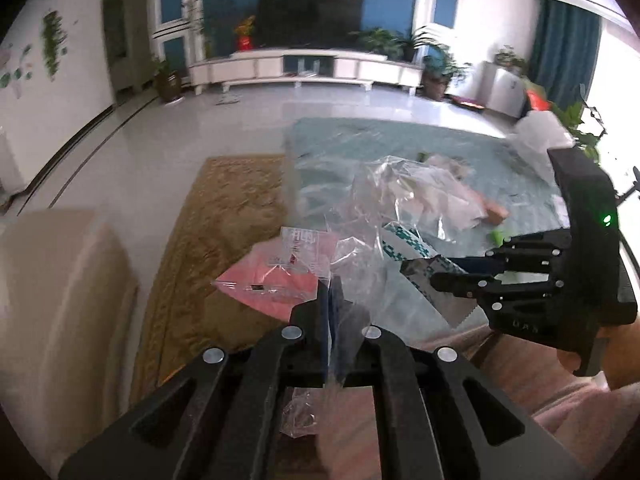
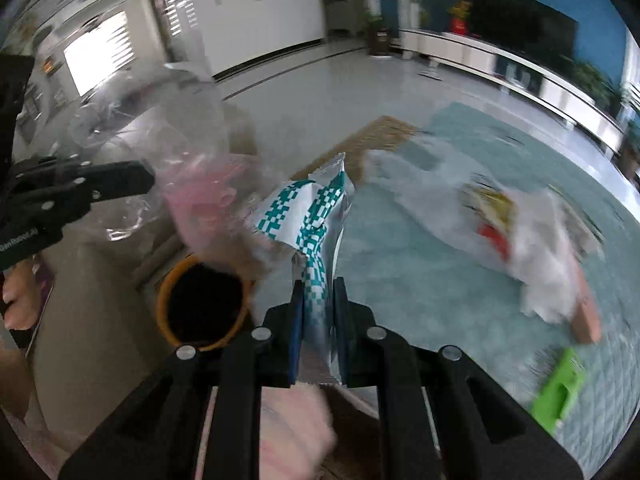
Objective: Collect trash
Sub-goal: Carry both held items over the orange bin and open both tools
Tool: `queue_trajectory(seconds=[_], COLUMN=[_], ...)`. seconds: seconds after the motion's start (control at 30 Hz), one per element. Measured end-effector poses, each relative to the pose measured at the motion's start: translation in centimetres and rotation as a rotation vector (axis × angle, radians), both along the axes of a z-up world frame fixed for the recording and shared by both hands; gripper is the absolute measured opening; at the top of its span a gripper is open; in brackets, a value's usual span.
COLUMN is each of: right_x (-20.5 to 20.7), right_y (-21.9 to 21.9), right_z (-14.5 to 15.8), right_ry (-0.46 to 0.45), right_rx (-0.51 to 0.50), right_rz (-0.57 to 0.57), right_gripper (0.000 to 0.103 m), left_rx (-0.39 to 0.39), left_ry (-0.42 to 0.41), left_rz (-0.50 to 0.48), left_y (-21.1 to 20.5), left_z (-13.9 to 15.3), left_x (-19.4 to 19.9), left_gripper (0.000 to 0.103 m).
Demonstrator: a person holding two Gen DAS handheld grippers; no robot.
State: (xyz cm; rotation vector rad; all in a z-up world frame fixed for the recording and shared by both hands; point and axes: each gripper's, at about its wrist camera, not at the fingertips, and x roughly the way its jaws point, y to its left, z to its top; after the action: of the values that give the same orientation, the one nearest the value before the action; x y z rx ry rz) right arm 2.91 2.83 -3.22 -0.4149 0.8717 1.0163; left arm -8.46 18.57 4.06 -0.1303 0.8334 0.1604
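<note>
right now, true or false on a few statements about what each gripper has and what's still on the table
1. The left gripper is shut on a clear bag. True.
2. The right gripper is empty. False: it is shut on a teal-checked wrapper.
3. The bin has an orange rim. True.
4. The table holds no more trash. False: crumpled plastic and a green piece lie there.
5. The TV is showing a picture. False: its screen is dark.
</note>
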Motion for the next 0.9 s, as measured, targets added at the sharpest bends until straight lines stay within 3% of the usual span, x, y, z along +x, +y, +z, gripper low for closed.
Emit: queue_trajectory(seconds=[0.33, 0.47, 0.63, 0.9], right_x=[-6.5, -9.3, -10.7, -11.5], right_y=[13.1, 18.2, 21.5, 25.5], right_z=[-5.6, -8.6, -12.4, -17.9], right_ry=[0.107, 0.085, 0.125, 0.176], right_rx=[-0.099, -0.184, -0.278, -0.437], right_rz=[0.263, 0.343, 0.386, 0.417], right_gripper=[0.015, 0.015, 0.015, 0.015], left_rx=[-0.067, -0.084, -0.185, -0.224], left_ry=[0.147, 0.217, 0.269, 0.358], left_rz=[0.2, 0.253, 0.313, 0.338], left_y=[8.9, 11.4, 14.6, 17.5], left_z=[-8.0, -12.7, -17.9, -24.0], left_x=[-6.5, -8.2, -9.1, -9.6], left_gripper=[0.007, 0.007, 0.007, 0.007])
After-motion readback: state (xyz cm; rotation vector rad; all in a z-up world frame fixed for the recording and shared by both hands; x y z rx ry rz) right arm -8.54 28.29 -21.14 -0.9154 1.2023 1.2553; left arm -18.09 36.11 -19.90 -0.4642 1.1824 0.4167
